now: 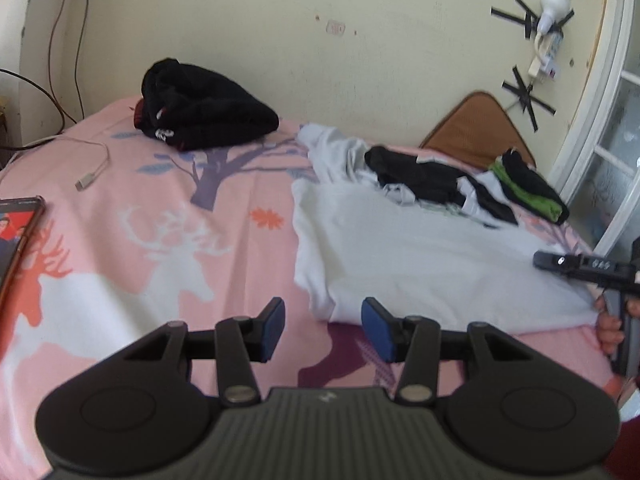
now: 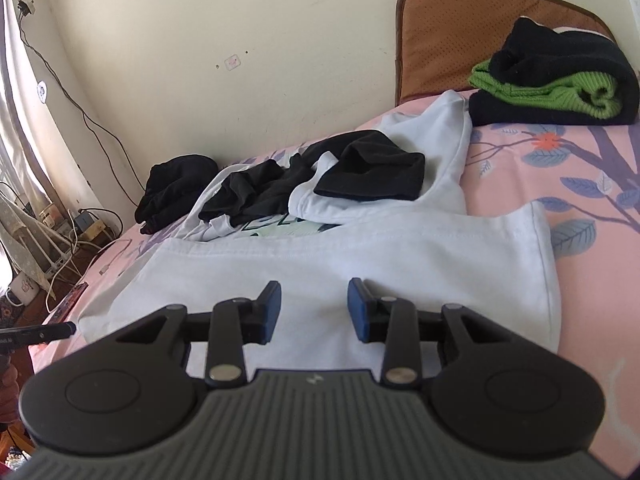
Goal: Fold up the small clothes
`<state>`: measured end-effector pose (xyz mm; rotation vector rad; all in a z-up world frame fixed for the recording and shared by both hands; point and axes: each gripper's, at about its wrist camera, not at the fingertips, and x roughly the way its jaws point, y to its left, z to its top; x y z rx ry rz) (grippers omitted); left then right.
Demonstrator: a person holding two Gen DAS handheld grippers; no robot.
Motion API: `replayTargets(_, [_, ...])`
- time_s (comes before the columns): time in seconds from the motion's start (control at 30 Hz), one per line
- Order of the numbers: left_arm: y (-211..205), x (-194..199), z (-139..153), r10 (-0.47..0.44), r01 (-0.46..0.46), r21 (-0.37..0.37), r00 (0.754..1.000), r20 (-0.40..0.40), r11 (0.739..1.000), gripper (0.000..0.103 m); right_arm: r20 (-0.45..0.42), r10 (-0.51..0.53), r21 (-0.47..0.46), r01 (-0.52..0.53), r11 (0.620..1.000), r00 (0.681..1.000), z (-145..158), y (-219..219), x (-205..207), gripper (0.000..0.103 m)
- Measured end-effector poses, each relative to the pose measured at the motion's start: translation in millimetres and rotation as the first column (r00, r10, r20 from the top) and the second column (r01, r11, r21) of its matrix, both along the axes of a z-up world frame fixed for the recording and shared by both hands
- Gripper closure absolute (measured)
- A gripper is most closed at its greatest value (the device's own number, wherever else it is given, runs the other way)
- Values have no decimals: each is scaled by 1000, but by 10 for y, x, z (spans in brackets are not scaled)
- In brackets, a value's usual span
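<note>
1. Bed w/ pink deer-and-tree sheet [image 1: 168, 248]. A white T-shirt [image 1: 400, 248] lies spread flat on it, near the front edge.
2. Left gripper [image 1: 323, 330]: blue pads apart, nothing between them. It hangs over bare sheet just beside the shirt's left hem corner.
3. Right gripper [image 2: 314, 309]: pads apart, empty, poised over the shirt's front part [image 2: 320, 256]; contact w/ cloth can't be told.
4. Open room: wide bare sheet left of the shirt in left view; bare sheet right of the shirt in right view.
5. Behind the shirt, a rumpled heap of black and white clothes [image 2: 320, 176], partly lying on its far edge.
6. Far side, by the wall: a black bundle [image 1: 204, 110].
7. A folded black-and-green stack [image 2: 556, 84] sits by a brown cushion [image 2: 440, 40].
8. Left view only: a phone [image 1: 18, 232] at the left edge, a white cable [image 1: 94, 168] on the sheet, a taped-up bulb [image 1: 552, 4] on the wall, a window frame at right, the right gripper's tip [image 1: 568, 262] w/ a hand below.
9. Right view only: floor clutter w/ cords [image 2: 68, 236] beyond the bed's left edge; left gripper's tip [image 2: 52, 330].
</note>
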<state>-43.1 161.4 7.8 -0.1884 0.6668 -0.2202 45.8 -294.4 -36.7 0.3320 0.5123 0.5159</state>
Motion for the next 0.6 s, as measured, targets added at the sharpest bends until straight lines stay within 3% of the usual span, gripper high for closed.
replayTargets(0.03, [11, 28, -38, -2, 2, 3, 1000, -8, 1000, 63, 1, -2, -3, 2, 1000, 1000, -1, 7, -3, 63])
replayTargets(0.07, [30, 75, -71, -8, 8, -2, 1000, -19, 1000, 79, 2, -4, -5, 4, 1000, 1000, -2, 11, -5, 63])
replayTargets(0.13, [92, 145, -105, -65, 63, -44, 997, -34, 997, 95, 3, -5, -6, 5, 1000, 1000, -4, 10, -6, 63])
replayTargets(0.27, [286, 107, 130, -150, 152, -33, 986, 67, 988, 99, 3, -3, -5, 3, 1000, 1000, -5, 4, 0, 63])
replayTargets(0.4, [373, 33, 430, -225, 217, 77, 966, 126, 973, 99, 2, -2, -2, 2, 1000, 1000, -5, 4, 0, 63])
replayTargets(0.53, [235, 52, 332, -232, 214, 318, 972, 22, 924, 101, 3, -2, -5, 2, 1000, 1000, -6, 9, 4, 63])
replayTargets(0.6, [320, 89, 264, -190, 189, 303, 981, -27, 934, 101, 4, -1, -4, 1, 1000, 1000, -6, 6, 7, 63])
